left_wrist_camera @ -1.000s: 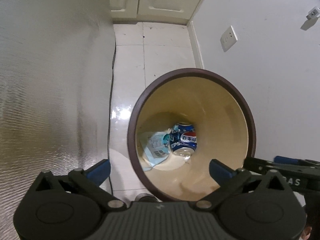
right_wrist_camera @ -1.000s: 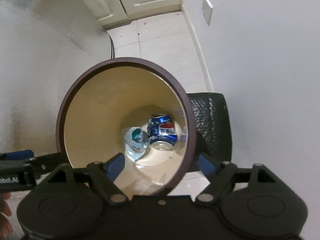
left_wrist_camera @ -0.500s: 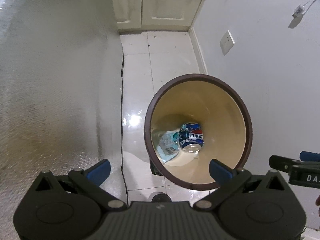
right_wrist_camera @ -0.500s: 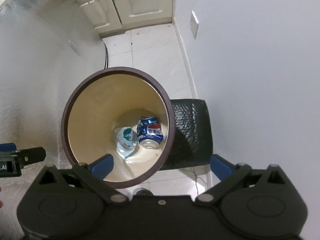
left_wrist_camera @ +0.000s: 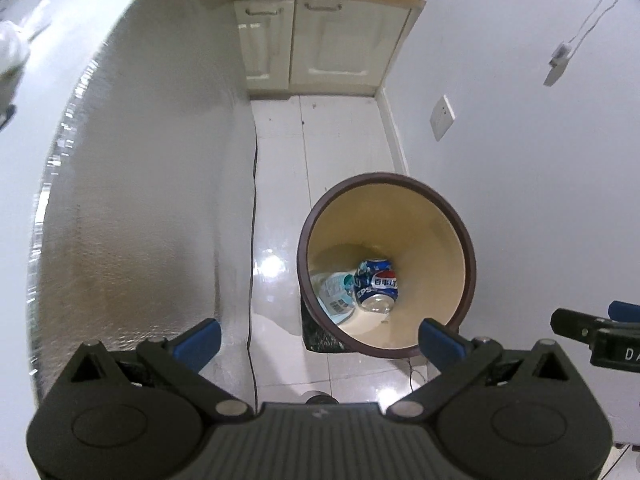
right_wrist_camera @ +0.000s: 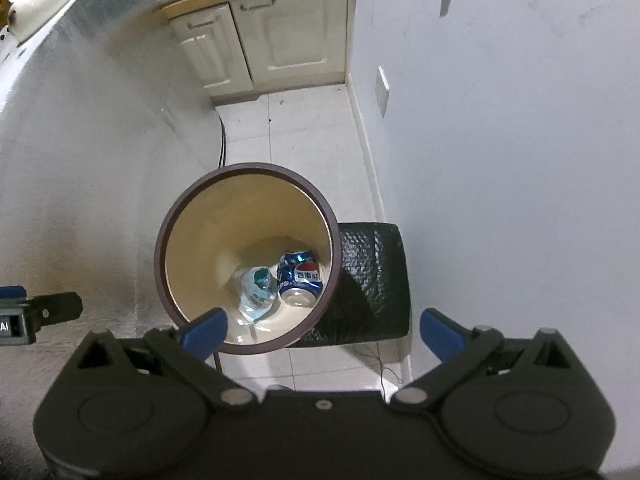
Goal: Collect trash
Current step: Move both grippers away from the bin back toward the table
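A round bin with a dark brown rim (left_wrist_camera: 468, 248) and cream inside stands on the floor below both grippers; it also shows in the right wrist view (right_wrist_camera: 162, 256). At its bottom lie a blue Pepsi can (left_wrist_camera: 378, 284) (right_wrist_camera: 300, 278) and a crushed clear plastic bottle with a blue label (left_wrist_camera: 334, 294) (right_wrist_camera: 256, 290). My left gripper (left_wrist_camera: 318, 342) is open and empty, high above the bin. My right gripper (right_wrist_camera: 322, 330) is open and empty too, also well above it. Each gripper's tip shows at the edge of the other's view.
A silver textured appliance side (left_wrist_camera: 132, 184) rises on the left, with a black cable (left_wrist_camera: 253, 208) running down beside it. A white wall (right_wrist_camera: 500, 160) with a socket stands on the right. A black padded stool (right_wrist_camera: 376, 280) sits by the bin. Cream cabinets (left_wrist_camera: 316, 44) close the far end.
Both grippers have risen away from the bin, which looks smaller now. More of the floor, cabinets and counter top have come into view. The jaws stay open.
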### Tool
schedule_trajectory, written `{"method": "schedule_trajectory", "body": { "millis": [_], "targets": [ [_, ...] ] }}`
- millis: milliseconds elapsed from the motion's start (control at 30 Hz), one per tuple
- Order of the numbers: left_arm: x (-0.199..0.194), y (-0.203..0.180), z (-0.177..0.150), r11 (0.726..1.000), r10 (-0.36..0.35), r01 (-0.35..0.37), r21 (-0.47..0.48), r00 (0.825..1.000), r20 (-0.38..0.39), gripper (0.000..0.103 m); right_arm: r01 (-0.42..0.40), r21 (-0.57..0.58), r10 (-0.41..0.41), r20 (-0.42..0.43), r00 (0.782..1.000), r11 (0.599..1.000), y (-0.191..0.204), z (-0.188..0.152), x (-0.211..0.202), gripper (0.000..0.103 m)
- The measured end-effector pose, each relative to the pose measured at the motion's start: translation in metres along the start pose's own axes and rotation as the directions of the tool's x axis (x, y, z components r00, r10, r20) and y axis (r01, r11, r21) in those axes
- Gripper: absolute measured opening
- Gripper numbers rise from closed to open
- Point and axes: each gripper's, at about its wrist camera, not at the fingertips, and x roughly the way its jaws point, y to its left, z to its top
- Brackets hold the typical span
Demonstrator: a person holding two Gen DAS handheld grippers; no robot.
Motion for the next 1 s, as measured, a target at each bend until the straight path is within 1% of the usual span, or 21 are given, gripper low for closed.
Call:
{"method": "schedule_trajectory", "body": {
  "millis": [200, 333, 467, 600, 733, 833, 1000],
  "targets": [
    [-0.043, 0.003, -0.008, 1.0, -0.024, 0.024, -0.003, 0.997, 0.075, 0.103, -0.001, -0.036, 0.003, 0.06, 0.998, 0.999, 0.009, -0.007, -0.037, 0.103],
    [-0.075, 0.013, -0.013, 0.999, -0.039, 0.041, -0.011, 0.989, 0.14, 0.103, -0.003, -0.056, 0.009, 0.11, 0.994, 0.998, 0.018, -0.01, -0.064, 0.103],
    [-0.108, 0.028, -0.023, 0.999, -0.042, 0.047, -0.021, 0.979, 0.2, 0.103, -0.002, -0.085, 0.016, 0.173, 0.985, 0.996, 0.034, -0.016, -0.093, 0.103],
    [-0.142, 0.049, -0.035, 0.999, -0.037, 0.045, -0.028, 0.966, 0.257, 0.103, -0.008, -0.107, 0.033, 0.234, 0.972, 0.994, 0.055, -0.022, -0.122, 0.103],
    [-0.172, 0.075, -0.051, 0.998, -0.033, 0.046, -0.035, 0.949, 0.315, 0.103, -0.011, -0.13, 0.048, 0.291, 0.955, 0.991, 0.081, -0.03, -0.148, 0.103],
    [-0.193, 0.097, -0.062, 0.998, -0.024, 0.04, -0.038, 0.94, 0.342, 0.103, -0.01, -0.133, 0.055, 0.338, 0.939, 0.991, 0.104, -0.037, -0.167, 0.103],
    [-0.22, 0.139, -0.083, 0.998, -0.007, 0.032, -0.057, 0.925, 0.381, 0.103, -0.017, -0.15, 0.075, 0.385, 0.92, 0.988, 0.149, -0.055, -0.19, 0.103]
  ]
}}
